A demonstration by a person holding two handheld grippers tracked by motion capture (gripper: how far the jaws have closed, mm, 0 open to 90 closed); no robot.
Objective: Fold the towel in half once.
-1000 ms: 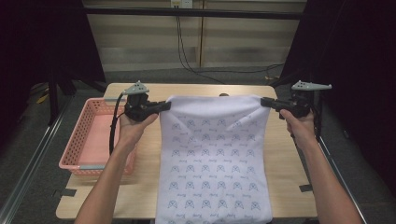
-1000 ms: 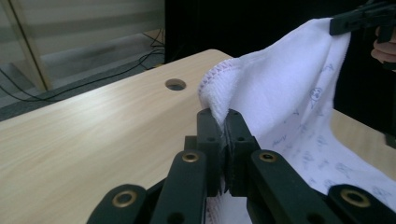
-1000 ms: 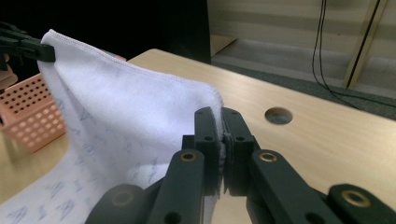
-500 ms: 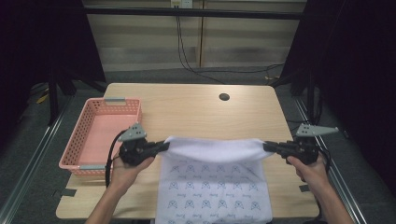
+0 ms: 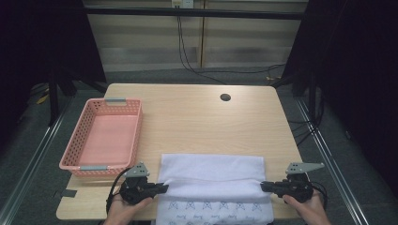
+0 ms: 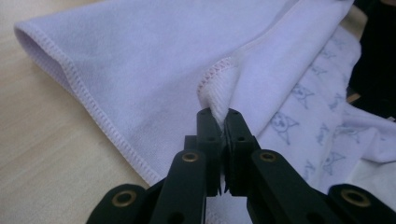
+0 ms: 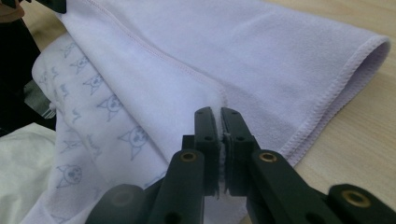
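towel (image 5: 211, 176) now folded, edge nearer

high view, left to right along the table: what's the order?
Pink basket → left tool, shut on the towel's corner → folded white towel → right tool, shut on the opposite corner. The round hole lies farther back, above the towel.

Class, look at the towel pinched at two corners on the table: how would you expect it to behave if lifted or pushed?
The towel is probably floppy: it lies folded over itself and drapes off the table edge. It likely weighs little, since each gripper pinches only a corner. Pushed, it would probably bunch up rather than slide, given its soft fabric.
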